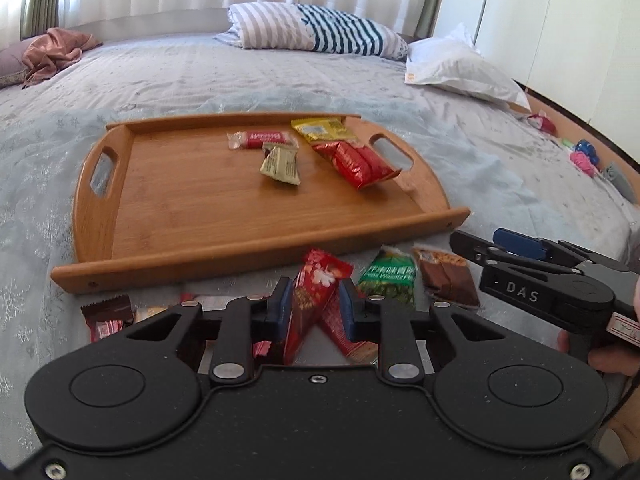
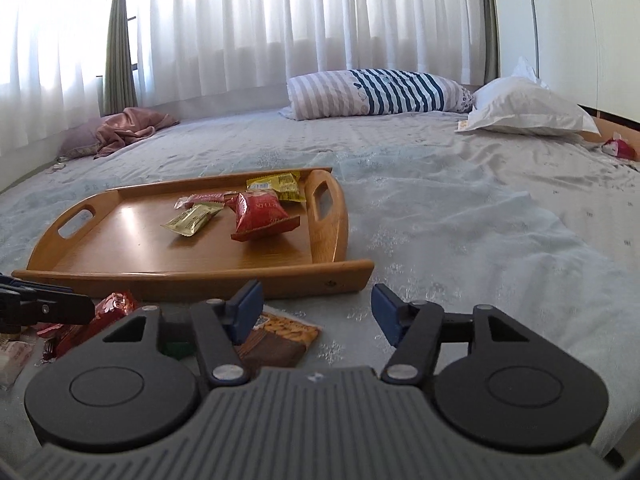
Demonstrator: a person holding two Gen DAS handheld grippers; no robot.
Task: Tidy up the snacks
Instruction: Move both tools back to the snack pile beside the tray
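A wooden tray [image 1: 256,264] [image 2: 200,276] lies on the bed and holds a red biscuit packet [image 1: 262,139], a yellow packet [image 1: 324,130], a pale green packet [image 1: 280,166] and a red bag [image 1: 358,162]. In front of the tray, my left gripper [image 1: 314,304] is shut on a red snack packet [image 1: 320,276], which stands up between the blue pads. A green pea packet [image 1: 388,280] and a brown cracker packet [image 1: 446,280] [image 2: 280,336] lie just to its right. My right gripper [image 2: 316,312] [image 1: 476,240] hangs open over the brown packet, which lies under its left finger.
More loose snacks [image 1: 106,316] lie on the bedspread at the near left. A striped pillow [image 1: 316,30], a white pillow [image 1: 456,64] and a pink cloth [image 1: 56,50] sit at the far side. Small toys [image 1: 584,156] lie by the bed's right edge.
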